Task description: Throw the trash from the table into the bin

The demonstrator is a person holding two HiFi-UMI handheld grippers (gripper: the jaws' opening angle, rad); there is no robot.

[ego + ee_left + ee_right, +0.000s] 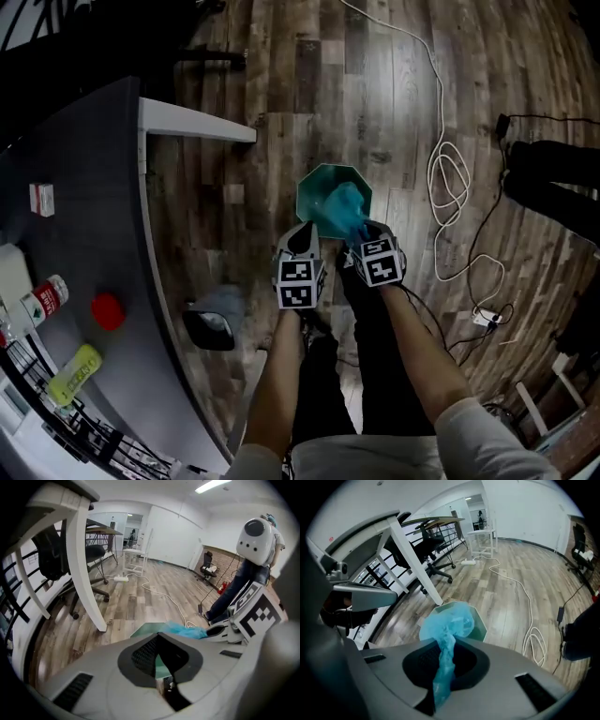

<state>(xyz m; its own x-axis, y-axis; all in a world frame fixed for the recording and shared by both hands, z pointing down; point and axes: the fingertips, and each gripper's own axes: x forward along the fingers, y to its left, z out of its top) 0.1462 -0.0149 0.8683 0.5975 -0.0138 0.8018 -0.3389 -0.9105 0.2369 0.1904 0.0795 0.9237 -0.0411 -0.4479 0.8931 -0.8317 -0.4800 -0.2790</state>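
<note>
At the far left stood the dark table (94, 234). On it lay a small white-and-red box (41, 199), a red-labelled can (45, 298), a flat red round thing (108, 310) and a yellow-green bottle (75, 373), all well apart from the grippers. Just past the table's edge, lower down, sat an office chair (214, 323) on the wooden floor (394, 84).

The left gripper (303, 246) pointed steeply down at the near left side of the bin (314, 178), a teal-green bin with flat sides that stood on the floor in front of the person's legs. In the left gripper view its fingers (140, 656) were pressed together on a thin teal-green edge that ran on into the bin's rim, so they appeared to pinch the bin's wall.

The trash, a crumpled blue plastic bag (345, 208), hung over the bin's opening, its bulging end above the rim and partly inside. The right gripper (361, 244), just beside the left one, held it. In the right gripper view the fingers were closed tight on the bag's twisted neck, and the bag swelled out beyond them toward the bin.

Further right a white cable (450, 173) lay in loops on the floor, near a dark shape at the picture's edge.
</note>
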